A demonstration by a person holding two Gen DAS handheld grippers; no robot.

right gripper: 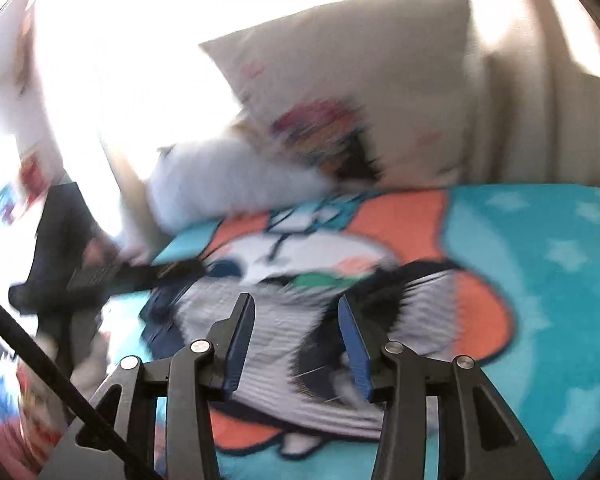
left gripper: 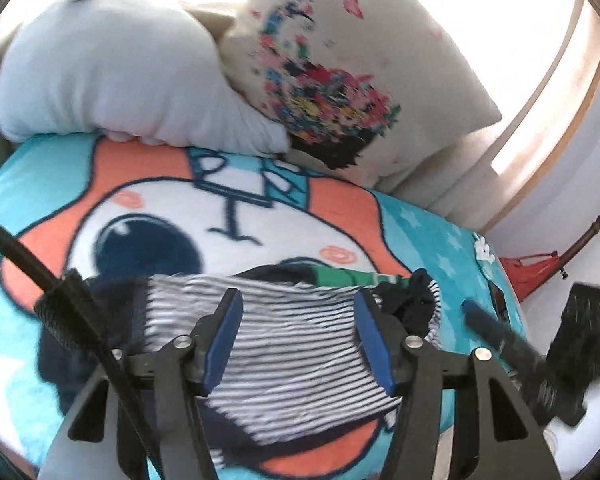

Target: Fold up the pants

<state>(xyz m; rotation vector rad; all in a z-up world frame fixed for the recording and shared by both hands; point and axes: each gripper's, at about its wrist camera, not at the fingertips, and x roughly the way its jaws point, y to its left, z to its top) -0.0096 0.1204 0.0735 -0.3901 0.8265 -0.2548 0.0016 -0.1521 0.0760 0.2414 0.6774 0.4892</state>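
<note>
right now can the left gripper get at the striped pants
Probably yes. The left gripper is open and points down at the striped pants, which lie bunched on the blanket right beyond its fingers. Nothing lies between them; the right gripper is off to the side.

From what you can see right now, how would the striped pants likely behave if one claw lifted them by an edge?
The striped pants are probably floppy: they lie rumpled in uneven folds. They would likely drape and unfold, since the layers look loose. On the fleecy blanket they may drag rather than slide.
</note>
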